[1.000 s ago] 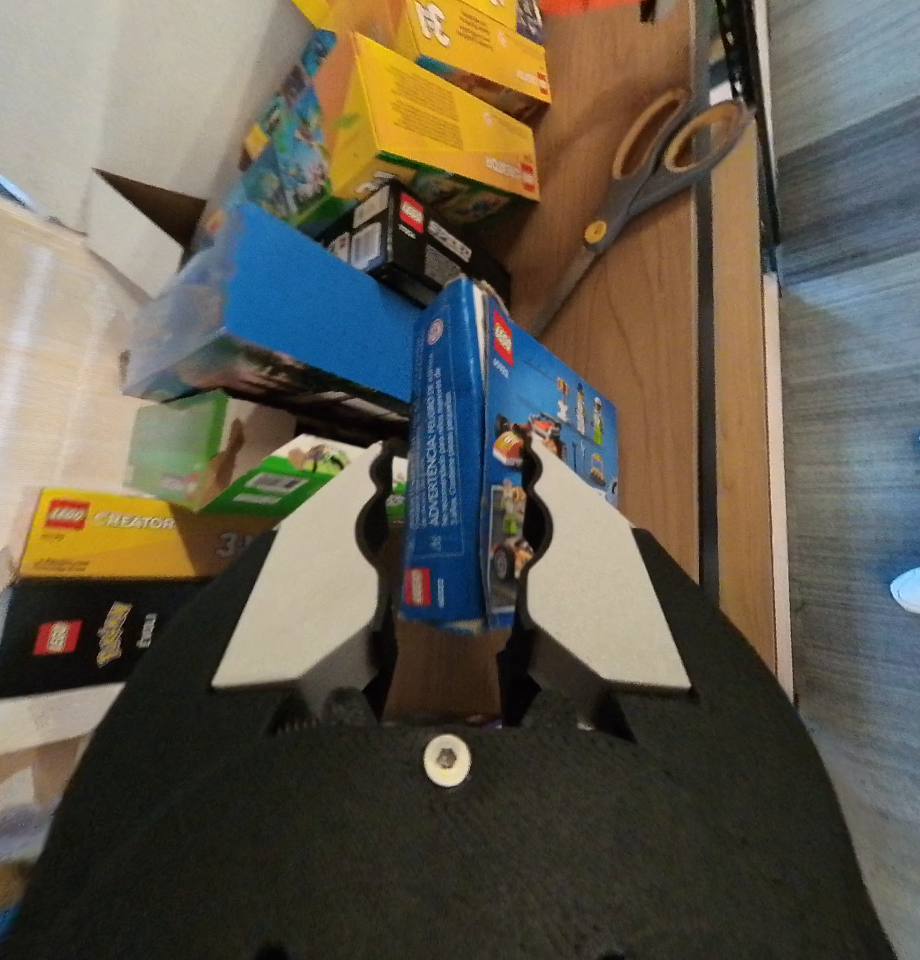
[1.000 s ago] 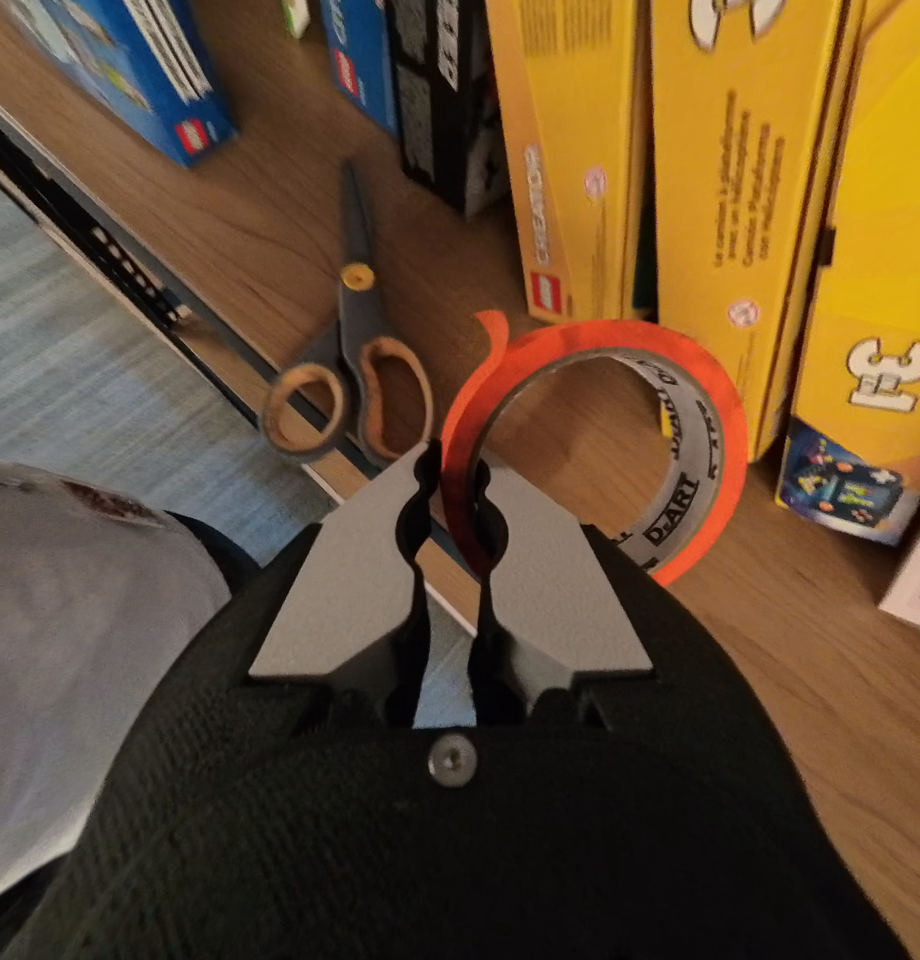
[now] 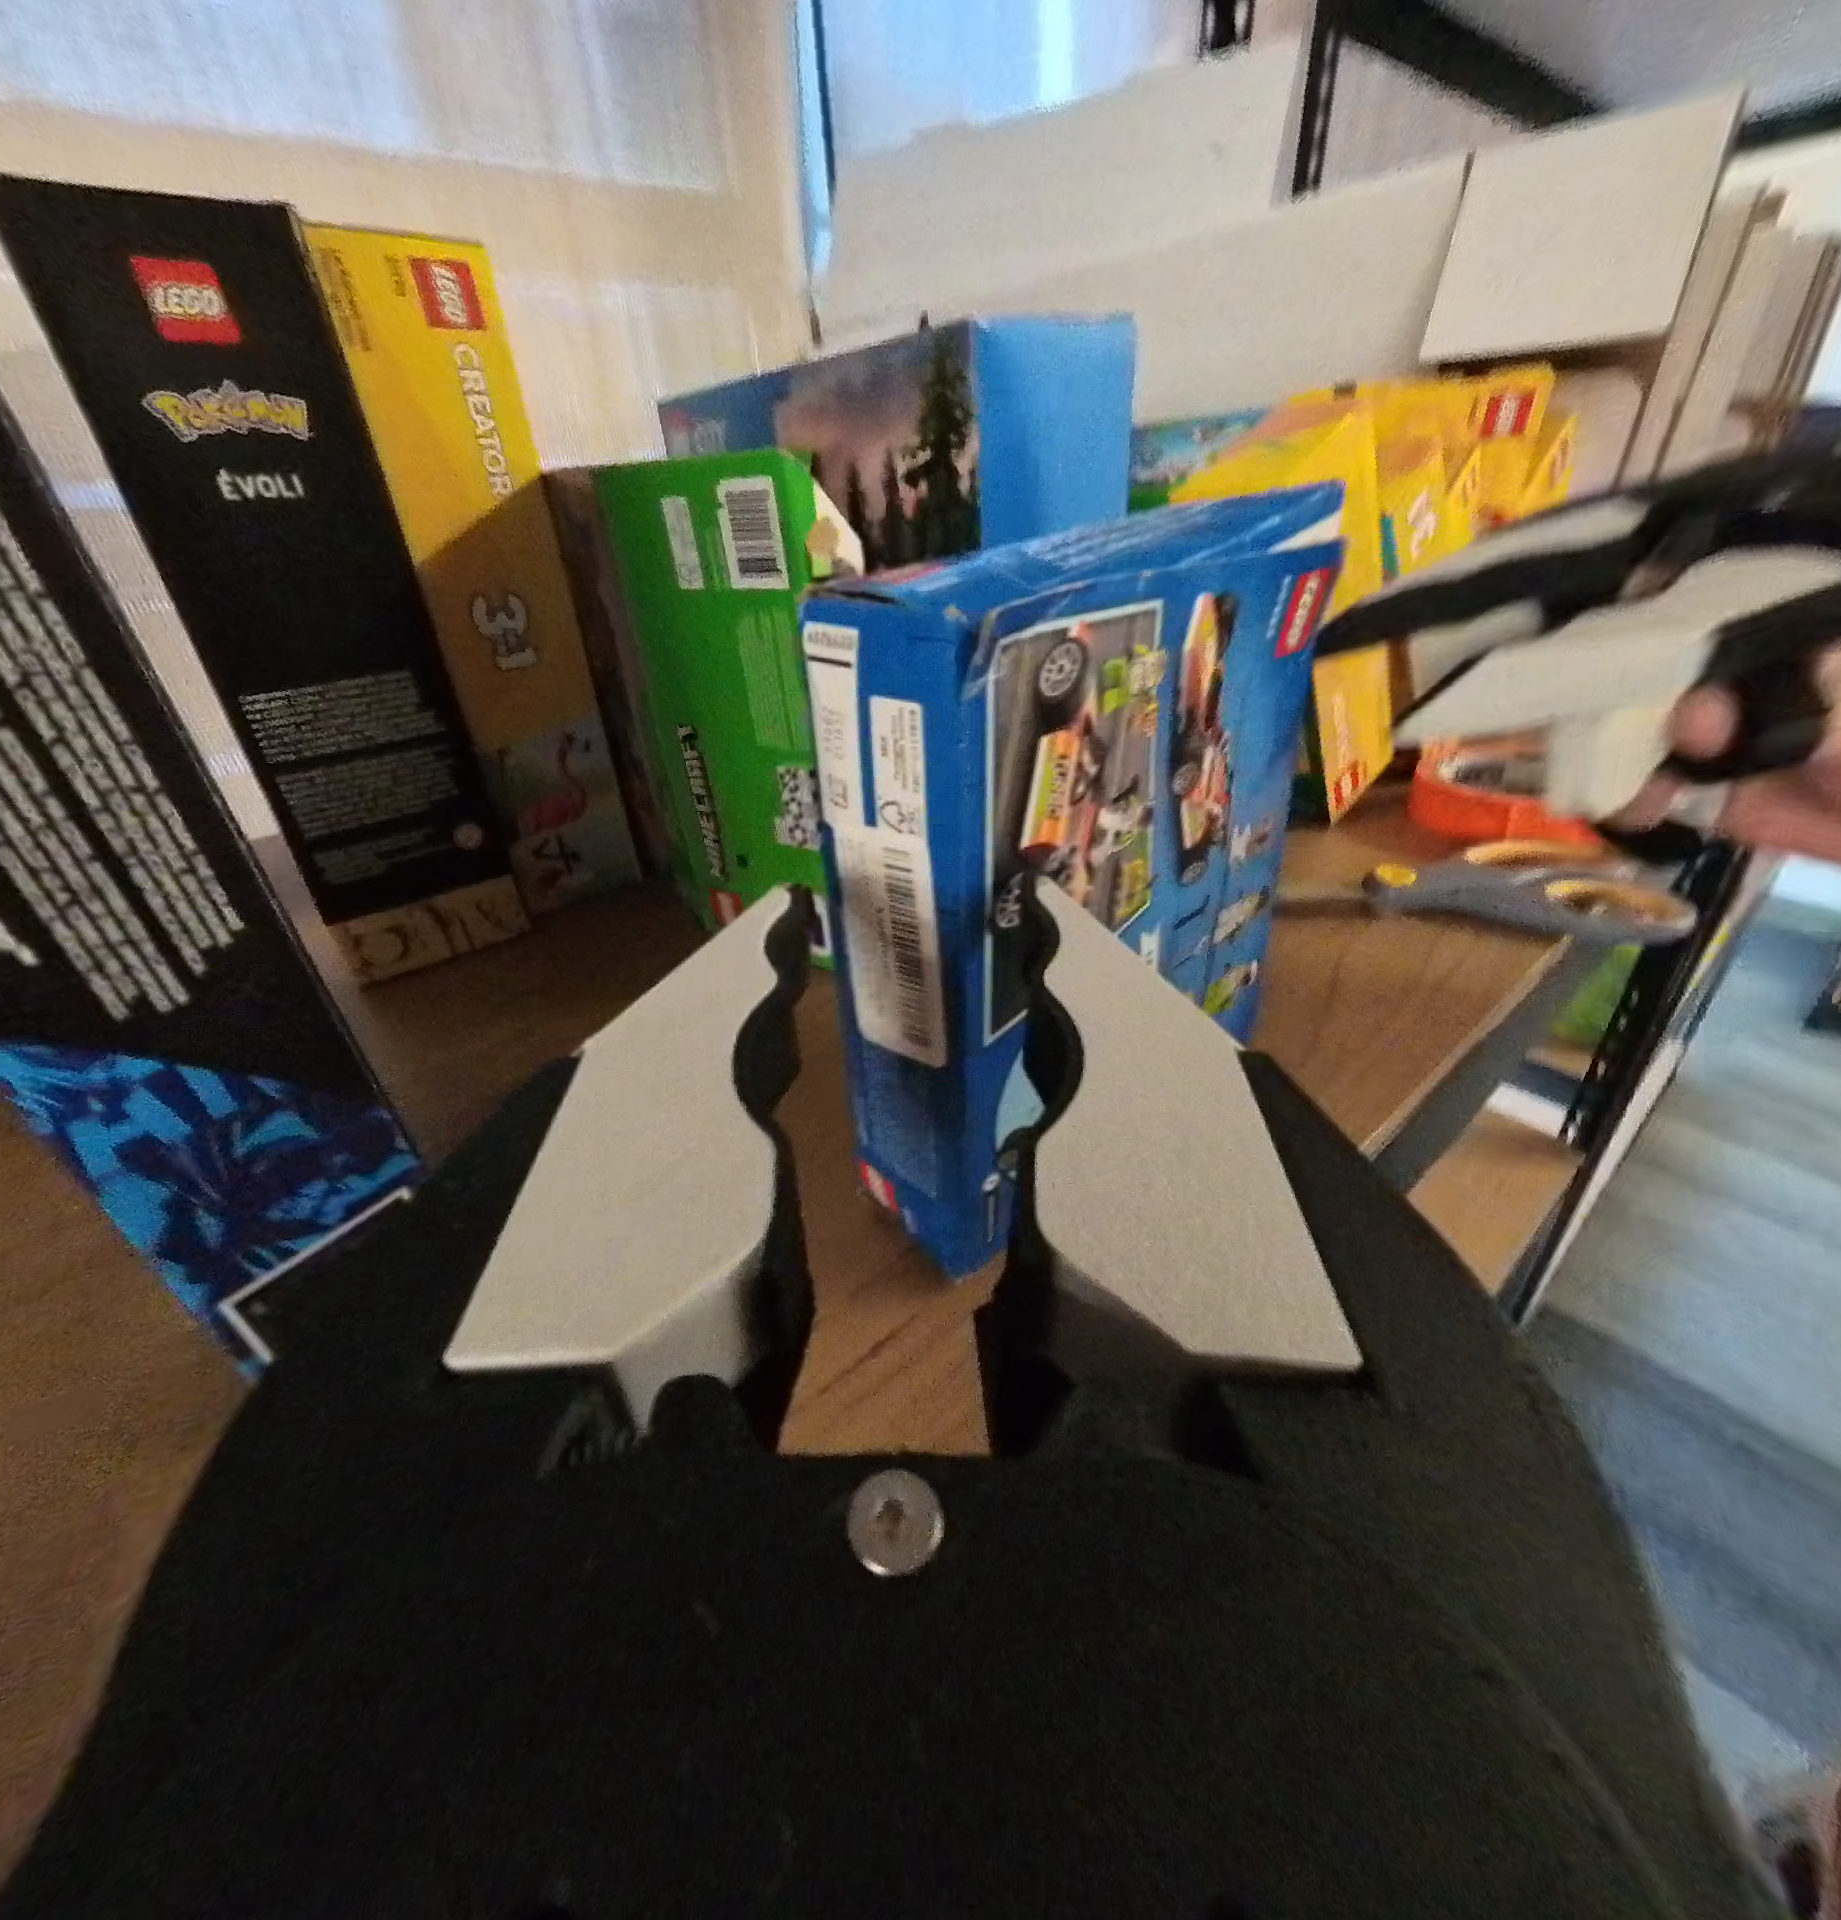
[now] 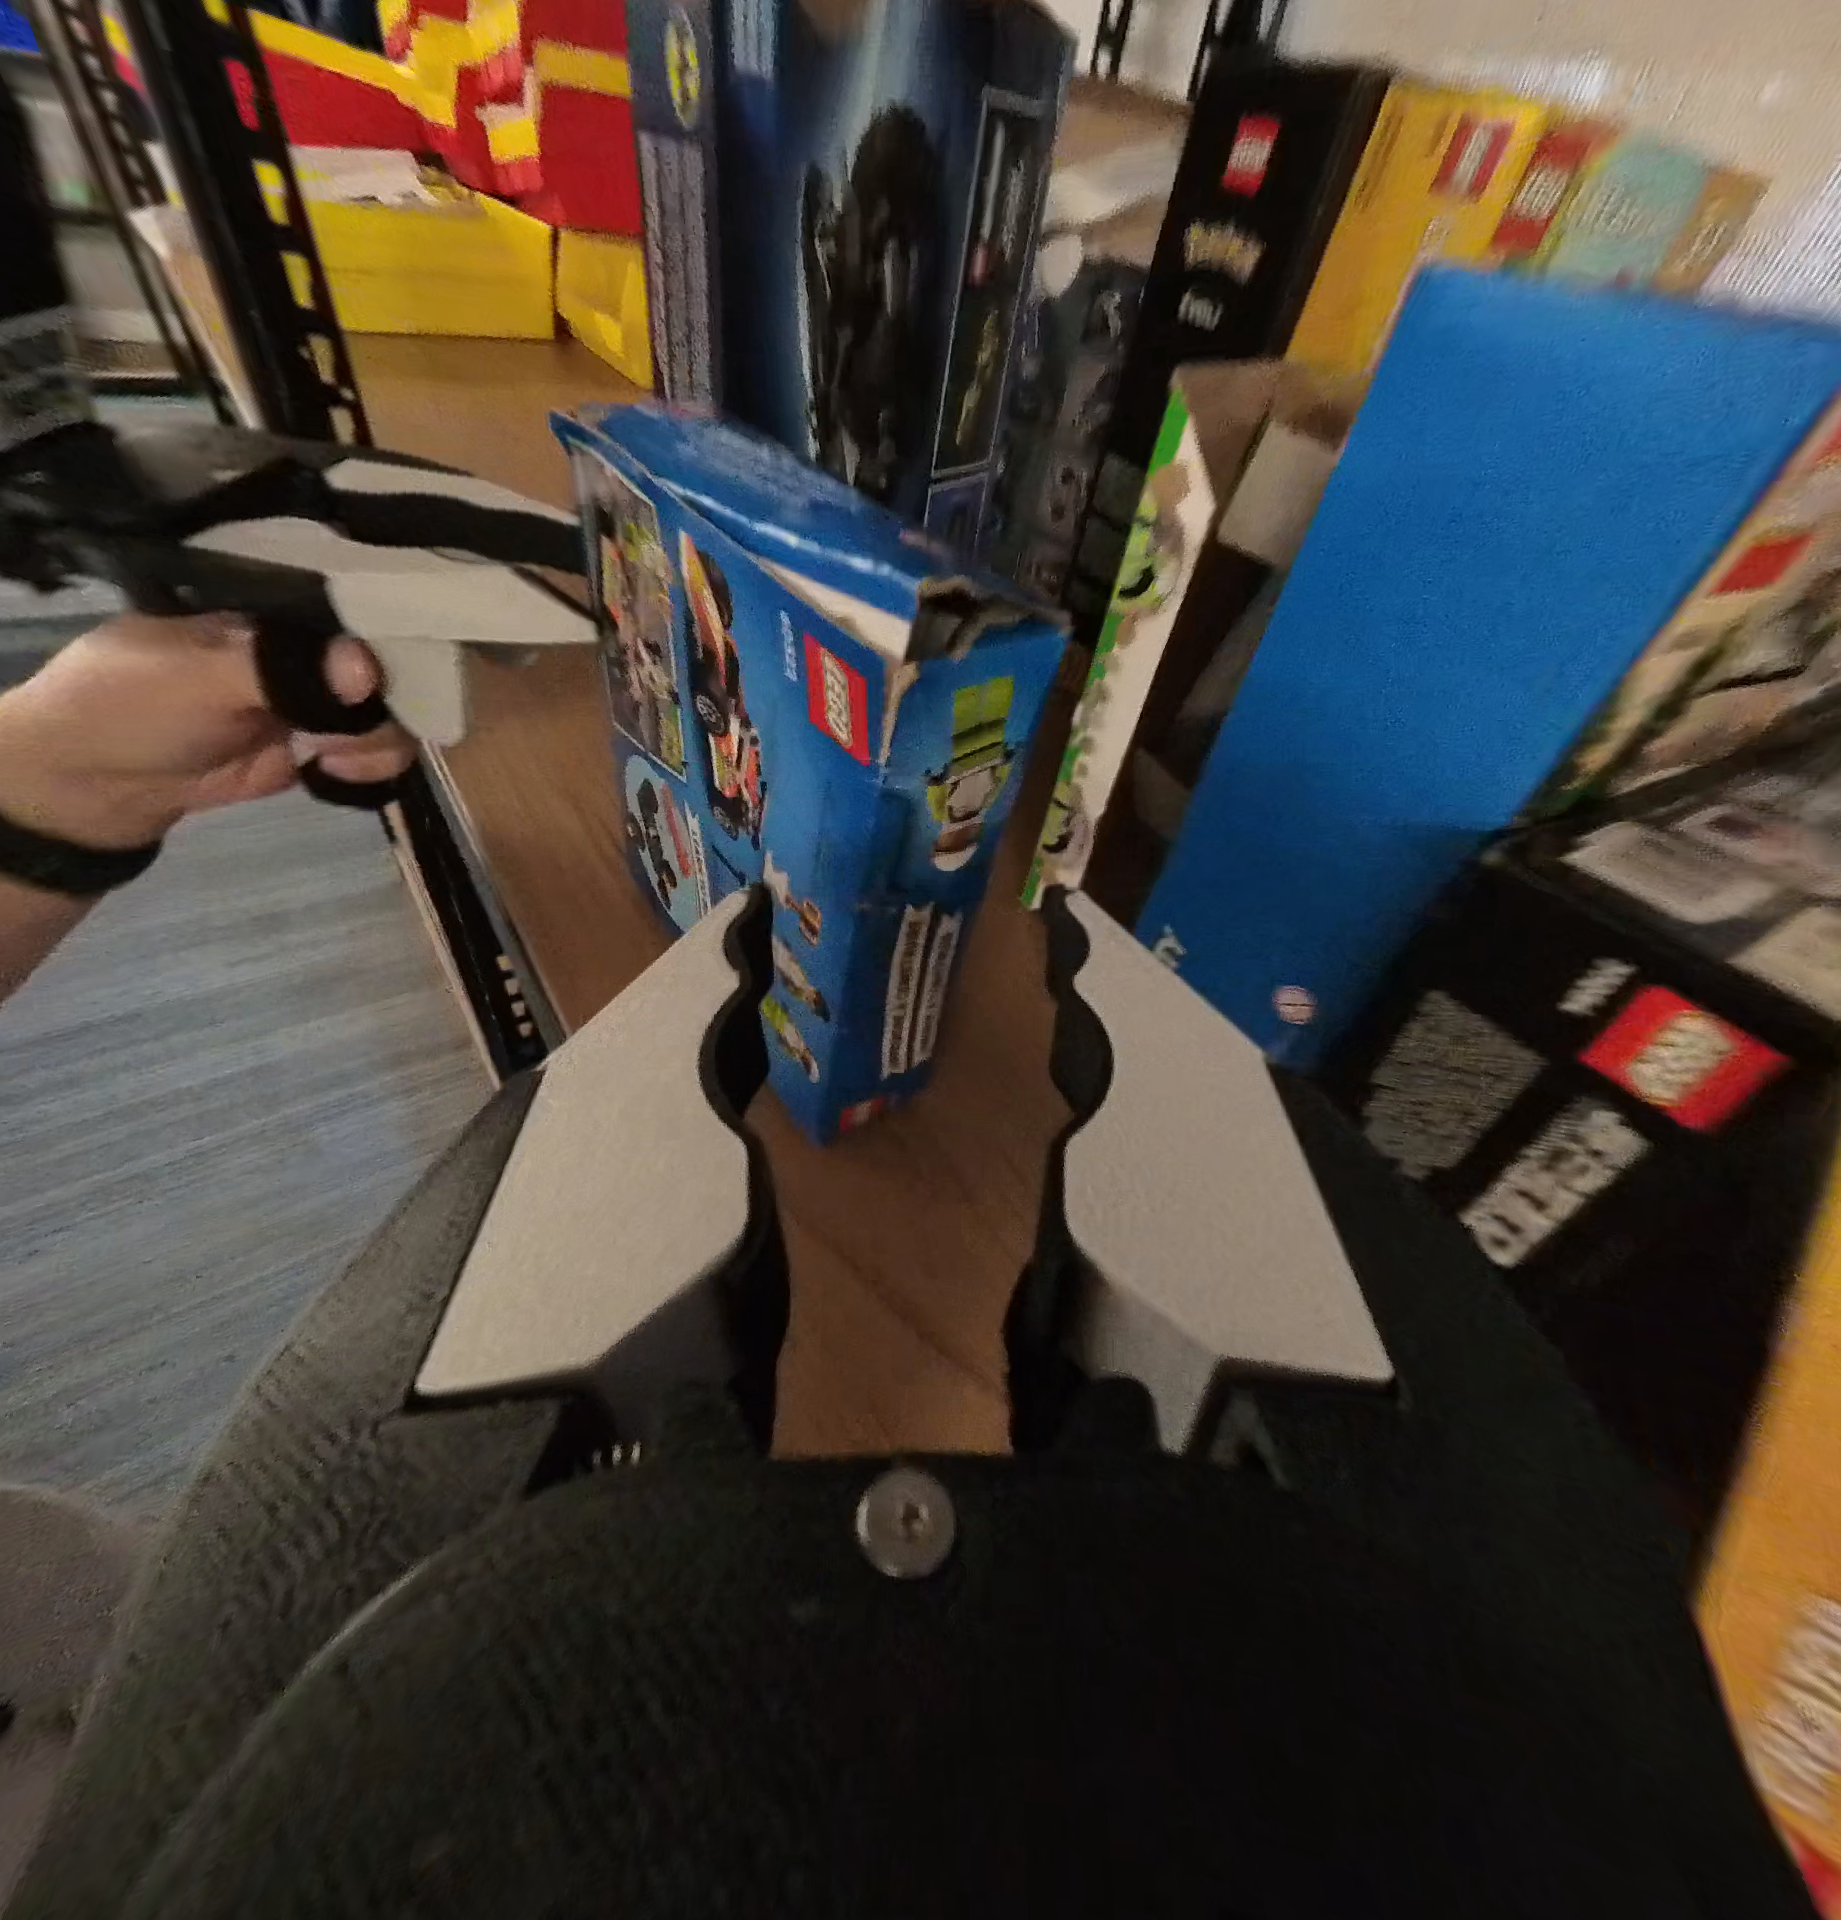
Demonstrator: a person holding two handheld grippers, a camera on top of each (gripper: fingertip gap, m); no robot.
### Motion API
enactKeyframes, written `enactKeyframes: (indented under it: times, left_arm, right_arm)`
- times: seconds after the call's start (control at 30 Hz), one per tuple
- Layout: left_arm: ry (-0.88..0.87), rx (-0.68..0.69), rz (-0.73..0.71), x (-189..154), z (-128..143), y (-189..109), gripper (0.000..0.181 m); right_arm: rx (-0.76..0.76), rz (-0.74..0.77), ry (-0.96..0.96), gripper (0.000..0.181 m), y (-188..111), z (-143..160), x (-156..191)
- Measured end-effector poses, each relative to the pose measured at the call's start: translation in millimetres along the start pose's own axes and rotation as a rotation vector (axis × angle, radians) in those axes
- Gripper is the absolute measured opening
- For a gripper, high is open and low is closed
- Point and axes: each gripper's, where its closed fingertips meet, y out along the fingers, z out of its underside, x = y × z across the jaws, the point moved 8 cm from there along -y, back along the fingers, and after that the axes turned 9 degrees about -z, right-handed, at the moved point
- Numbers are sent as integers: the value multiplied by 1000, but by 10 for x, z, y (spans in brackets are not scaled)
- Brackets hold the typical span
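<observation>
Left wrist view: left hand-held gripper (image 3: 908,935) partly open, straddling the lower end of a small blue box (image 3: 1051,790) standing on end on the wood-grain surface (image 3: 1342,997). Right finger (image 3: 1134,1122) touches the printed face; a gap shows between the left finger and the labelled narrow side, so no firm clamp is visible. Fingers are flat grey wedges with wavy black inner pads. Left of it stand a black box (image 3: 272,540), a yellow box (image 3: 480,499) and a green box (image 3: 718,665); grey-handled scissors (image 3: 1498,894) lie flat at right. Right wrist view: right hand-held gripper (image 4: 900,914) wide open and empty, its left finger just beside the same box (image 4: 791,748). Cardboard, top corner torn. A large plain blue box (image 4: 1498,644) is at right.
</observation>
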Motion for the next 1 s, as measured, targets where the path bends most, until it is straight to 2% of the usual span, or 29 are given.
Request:
enactKeyframes:
  times: [0.1,0.13,0.2,0.33,0.43,0.53,0.7,0.83,1.0]
  left_arm:
    - [-52,-80,-35,-80,56,-15,27]
    - [-65,-92,-28,-121,70,-7,27]
    - [-95,-105,-28,-177,74,23,34]
    - [-110,-100,-62,-174,61,81,27]
    - [-139,-120,-38,-164,46,75,24]
    - [-116,-109,-56,-145,82,85,30]
    - [-152,-111,-28,-115,103,90,24]
    - [-176,-130,-43,-84,124,109,22]
    - [-201,-106,-15,-24,117,98,23]
  right_arm:
    - [-29,-9,75,50,200,110,63]
    - [-40,-8,92,45,233,141,93]
    - [-49,44,88,47,263,154,130]
    - [-12,106,67,42,326,145,197]
    - [-14,111,67,40,305,154,192]
    - [-45,78,73,33,261,147,192]
    - [-64,65,108,25,237,138,136]
    - [-98,95,108,23,263,161,175]
    - [-163,62,130,22,244,197,215]
